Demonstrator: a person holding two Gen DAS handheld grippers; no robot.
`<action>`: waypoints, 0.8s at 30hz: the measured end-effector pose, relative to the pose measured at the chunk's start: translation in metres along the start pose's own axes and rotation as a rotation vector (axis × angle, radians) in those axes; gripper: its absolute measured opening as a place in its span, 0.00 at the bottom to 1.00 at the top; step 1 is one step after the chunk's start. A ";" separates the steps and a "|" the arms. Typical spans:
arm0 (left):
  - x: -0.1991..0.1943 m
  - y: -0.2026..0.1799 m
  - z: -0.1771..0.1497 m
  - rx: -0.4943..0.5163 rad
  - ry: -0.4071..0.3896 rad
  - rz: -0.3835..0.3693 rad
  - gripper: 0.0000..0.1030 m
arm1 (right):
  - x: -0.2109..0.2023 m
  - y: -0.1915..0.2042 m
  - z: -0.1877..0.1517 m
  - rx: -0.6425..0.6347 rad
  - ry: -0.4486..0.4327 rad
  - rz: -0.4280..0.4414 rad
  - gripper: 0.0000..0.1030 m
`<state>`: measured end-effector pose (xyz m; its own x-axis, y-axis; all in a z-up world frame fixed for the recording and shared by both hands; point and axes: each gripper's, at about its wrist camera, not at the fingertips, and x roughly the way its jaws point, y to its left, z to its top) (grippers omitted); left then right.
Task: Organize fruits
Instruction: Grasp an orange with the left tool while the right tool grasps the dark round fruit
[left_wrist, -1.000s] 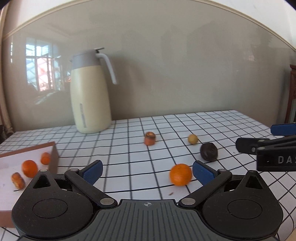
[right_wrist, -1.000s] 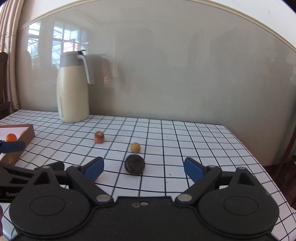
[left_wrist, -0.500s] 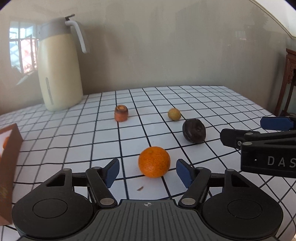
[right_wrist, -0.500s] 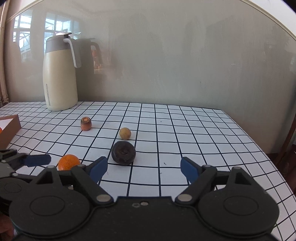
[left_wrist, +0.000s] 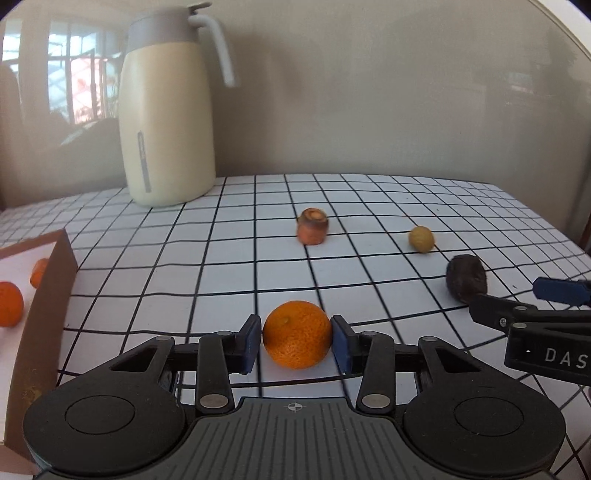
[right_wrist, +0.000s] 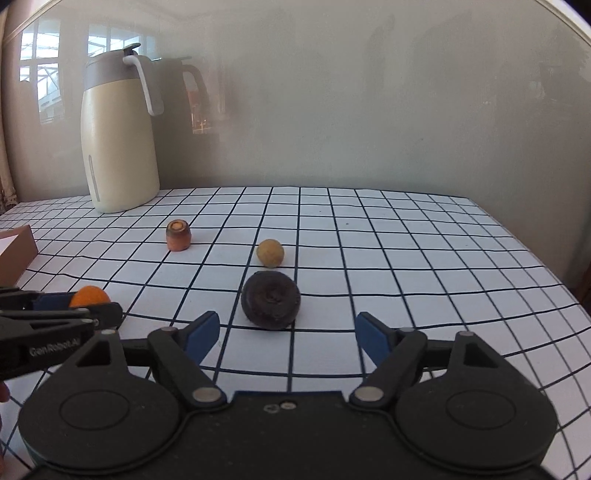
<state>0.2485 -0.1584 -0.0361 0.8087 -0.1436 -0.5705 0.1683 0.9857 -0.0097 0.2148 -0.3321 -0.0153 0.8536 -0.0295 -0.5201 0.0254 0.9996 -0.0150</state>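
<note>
Only the left wrist view shows fruit, seemingly oranges (left_wrist: 9, 303), inside the box (left_wrist: 44, 317).

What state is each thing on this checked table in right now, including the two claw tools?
Left gripper: closing around the orange, pads at its sides.
Orange: on the table, between those pads.
Right gripper: open, closing, nothing between.
Dark fruit: lying free.
Yellow fruit: lying free.
Carrot stub: standing upright.
Jug: upright, lid closed.
Box: open, holding fruit.

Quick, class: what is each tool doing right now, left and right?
Left tool: jaws closing, blue pads against the round orange mandarin.
Right tool: open, jaws closing, nothing between them; the dark wrinkled round fruit lies just ahead.
</note>
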 end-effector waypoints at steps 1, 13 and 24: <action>0.001 0.003 0.000 -0.003 0.001 0.000 0.41 | 0.002 0.001 0.002 0.003 -0.006 0.006 0.67; 0.011 0.007 0.005 -0.031 0.008 0.012 0.37 | 0.034 0.011 0.013 -0.002 0.074 -0.041 0.32; -0.012 0.002 0.005 -0.006 -0.063 0.049 0.36 | 0.006 0.000 0.016 -0.002 0.001 -0.106 0.31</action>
<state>0.2422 -0.1552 -0.0250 0.8495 -0.1007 -0.5178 0.1245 0.9921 0.0115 0.2279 -0.3318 -0.0046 0.8457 -0.1356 -0.5162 0.1150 0.9908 -0.0718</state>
